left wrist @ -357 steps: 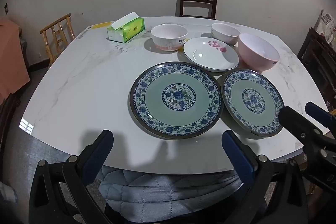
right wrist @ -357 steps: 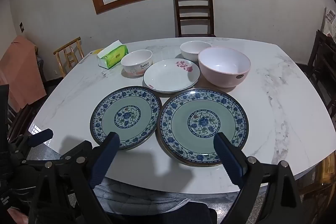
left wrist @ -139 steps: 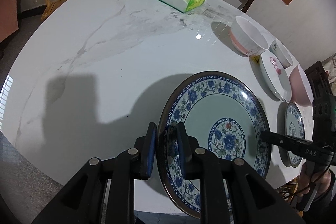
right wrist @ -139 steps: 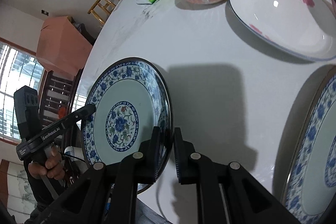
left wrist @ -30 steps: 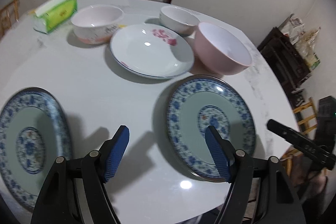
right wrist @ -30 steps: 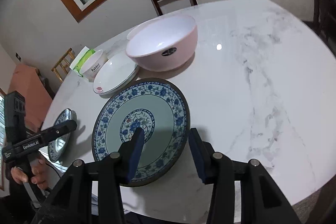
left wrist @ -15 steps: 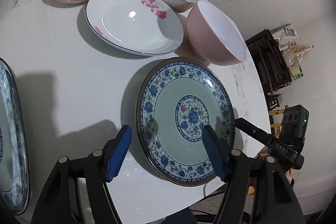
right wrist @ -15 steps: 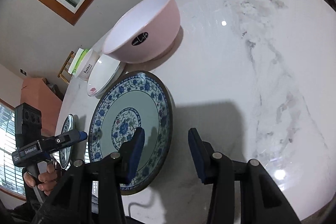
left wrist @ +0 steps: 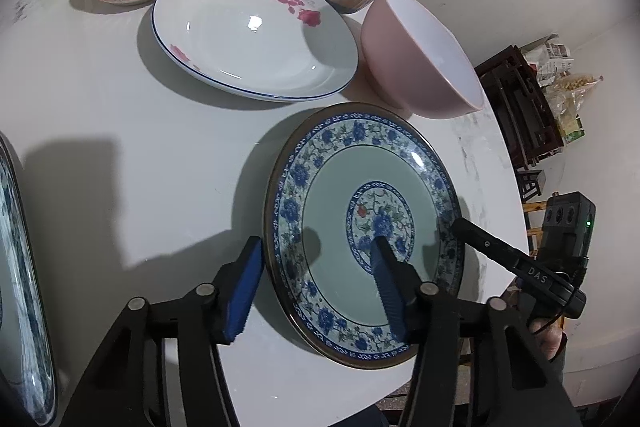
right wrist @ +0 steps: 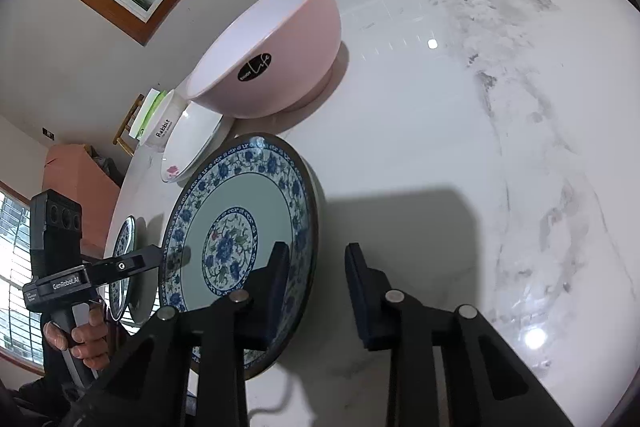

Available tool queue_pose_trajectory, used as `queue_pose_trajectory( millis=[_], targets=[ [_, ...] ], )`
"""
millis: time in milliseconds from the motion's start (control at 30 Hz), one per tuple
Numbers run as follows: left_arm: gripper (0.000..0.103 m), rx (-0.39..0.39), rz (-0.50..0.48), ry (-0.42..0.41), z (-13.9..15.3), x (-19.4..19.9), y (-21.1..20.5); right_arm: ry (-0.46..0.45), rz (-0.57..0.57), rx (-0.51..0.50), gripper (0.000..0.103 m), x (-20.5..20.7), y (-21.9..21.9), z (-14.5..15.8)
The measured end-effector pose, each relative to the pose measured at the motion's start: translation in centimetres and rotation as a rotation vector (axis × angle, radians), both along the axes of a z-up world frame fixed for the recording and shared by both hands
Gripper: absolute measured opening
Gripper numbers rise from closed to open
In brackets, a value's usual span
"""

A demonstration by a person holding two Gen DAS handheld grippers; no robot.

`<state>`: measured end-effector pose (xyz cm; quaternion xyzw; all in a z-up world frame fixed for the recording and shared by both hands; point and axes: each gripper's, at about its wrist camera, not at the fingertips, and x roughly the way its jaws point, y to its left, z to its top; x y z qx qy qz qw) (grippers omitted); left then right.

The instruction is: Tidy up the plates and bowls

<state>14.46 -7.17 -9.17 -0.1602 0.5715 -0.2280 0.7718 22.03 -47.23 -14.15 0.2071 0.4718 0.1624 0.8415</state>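
We see the blue plate (left wrist: 360,227) flat on the table (left wrist: 120,167), just beside the pink bowl (left wrist: 420,55). Our left gripper (left wrist: 316,291) has its jaws closing around the plate's near rim. Our right gripper (right wrist: 316,291) is closing on the far rim too. Neither pair presses on it yet.

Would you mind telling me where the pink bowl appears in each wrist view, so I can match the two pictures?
Left wrist view: the pink bowl sits upper right of centre, just beyond the blue floral plate.
Right wrist view: the pink bowl sits upper left of centre, its black label facing the camera, again just beyond that plate.
Shared landmark: the white rose plate beside the bowl.
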Motion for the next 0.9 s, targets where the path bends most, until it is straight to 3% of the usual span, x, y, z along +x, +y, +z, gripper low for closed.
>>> queue_pose_trajectory(
  millis=[167, 400, 900],
  targets=[
    [0.038, 0.017, -0.004, 0.003, -0.4, 0.1, 0.0, 0.019, 0.018, 0.029, 0.013, 0.3, 0.4, -0.6],
    [0.015, 0.106, -0.016, -0.041, -0.8, -0.2, -0.1, 0.009, 0.004, 0.01, 0.013, -0.1, 0.8, -0.6],
    [0.015, 0.113, -0.001, -0.083, 0.4, -1.2, 1.5, -0.012, -0.001, -0.017, 0.013, -0.8, 2.8, 0.6]
  ],
)
